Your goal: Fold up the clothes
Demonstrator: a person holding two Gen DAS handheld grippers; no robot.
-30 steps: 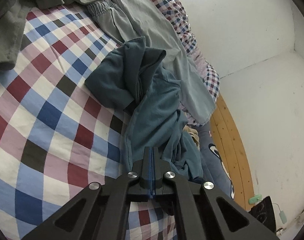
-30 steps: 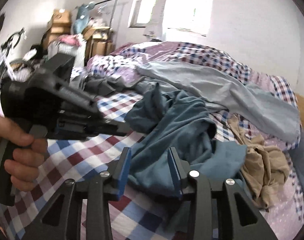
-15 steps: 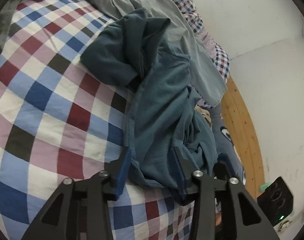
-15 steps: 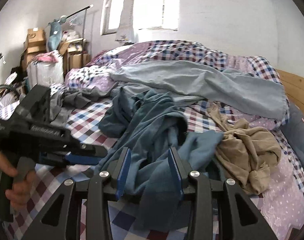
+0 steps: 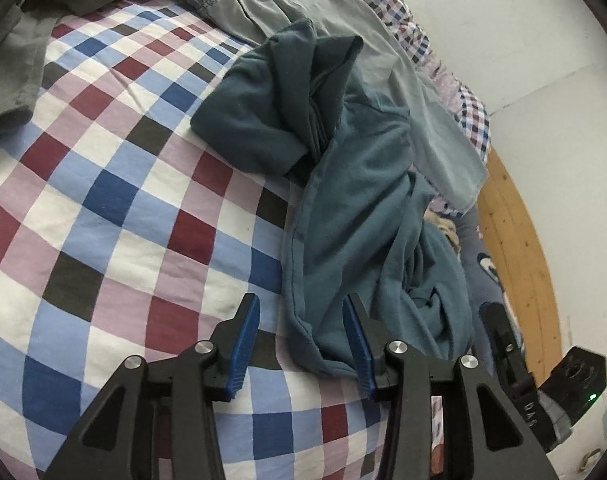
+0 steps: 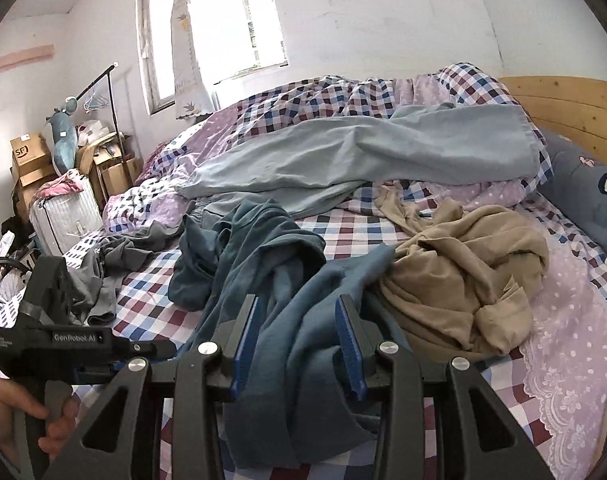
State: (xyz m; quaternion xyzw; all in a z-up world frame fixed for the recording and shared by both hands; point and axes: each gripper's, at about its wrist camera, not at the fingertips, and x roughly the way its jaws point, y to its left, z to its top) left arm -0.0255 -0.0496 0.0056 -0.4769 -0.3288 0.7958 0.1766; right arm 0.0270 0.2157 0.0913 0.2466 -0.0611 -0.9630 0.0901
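The teal shirt [image 5: 355, 216] lies crumpled on the checked sheet [image 5: 115, 216], its hem between the blue pads of the left gripper [image 5: 301, 340], whose jaws stand apart. The right gripper [image 6: 297, 344] is apart too, over the shirt. At two o'clock lies a beige garment [image 6: 463, 276]; at twelve, light blue trousers [image 6: 363, 156].
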